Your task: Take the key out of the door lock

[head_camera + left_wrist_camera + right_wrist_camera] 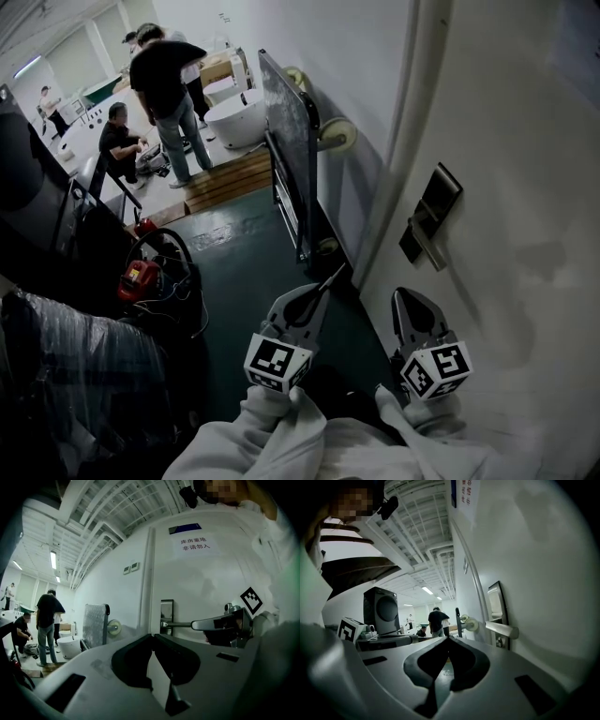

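The white door [506, 187] fills the right of the head view, with a dark lock plate and lever handle [427, 220]. In the right gripper view the handle [502, 629] juts from the plate, with a small lock cylinder [500, 642] under it. I cannot make out a key in the lock. My left gripper [333, 277] is shut, held left of the door and short of the plate; only a thin dark tip shows at its end, and no key can be told there. My right gripper [401, 298] is shut too, close to the door below the handle, with nothing in it.
A flat cart with a grey panel [286, 150] leans on the wall beyond the door. Several people [164, 84] stand or sit at the far end near a white tub [234, 117]. A red machine with hoses [141, 277] and a plastic-wrapped bulk [75, 375] line the left.
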`<state>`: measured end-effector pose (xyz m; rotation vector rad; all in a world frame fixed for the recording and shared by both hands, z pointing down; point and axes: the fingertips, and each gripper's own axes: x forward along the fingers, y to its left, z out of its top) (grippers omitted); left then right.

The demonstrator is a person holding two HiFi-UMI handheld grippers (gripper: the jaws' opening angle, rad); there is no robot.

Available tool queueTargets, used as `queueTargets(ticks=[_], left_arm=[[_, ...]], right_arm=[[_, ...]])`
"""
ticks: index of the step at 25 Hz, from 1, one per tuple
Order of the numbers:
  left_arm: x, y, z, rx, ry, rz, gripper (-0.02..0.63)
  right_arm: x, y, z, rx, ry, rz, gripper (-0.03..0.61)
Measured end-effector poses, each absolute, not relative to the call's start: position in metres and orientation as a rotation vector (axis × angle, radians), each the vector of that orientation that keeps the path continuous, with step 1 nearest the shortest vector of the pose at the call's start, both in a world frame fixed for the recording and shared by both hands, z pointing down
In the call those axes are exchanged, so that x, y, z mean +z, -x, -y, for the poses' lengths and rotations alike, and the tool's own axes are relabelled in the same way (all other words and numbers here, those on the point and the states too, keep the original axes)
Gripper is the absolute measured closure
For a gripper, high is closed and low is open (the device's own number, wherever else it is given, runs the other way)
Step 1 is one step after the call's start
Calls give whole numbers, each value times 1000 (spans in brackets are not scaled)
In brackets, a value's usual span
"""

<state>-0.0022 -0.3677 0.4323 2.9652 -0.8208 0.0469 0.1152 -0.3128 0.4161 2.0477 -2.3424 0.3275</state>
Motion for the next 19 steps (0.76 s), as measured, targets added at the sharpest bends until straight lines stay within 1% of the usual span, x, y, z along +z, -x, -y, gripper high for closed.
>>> queueTargets(ticks=[19], left_arm=[[435, -10, 369, 62, -2935, 778, 588]], right_arm=[[416, -122, 304, 338, -2078, 2312, 528]])
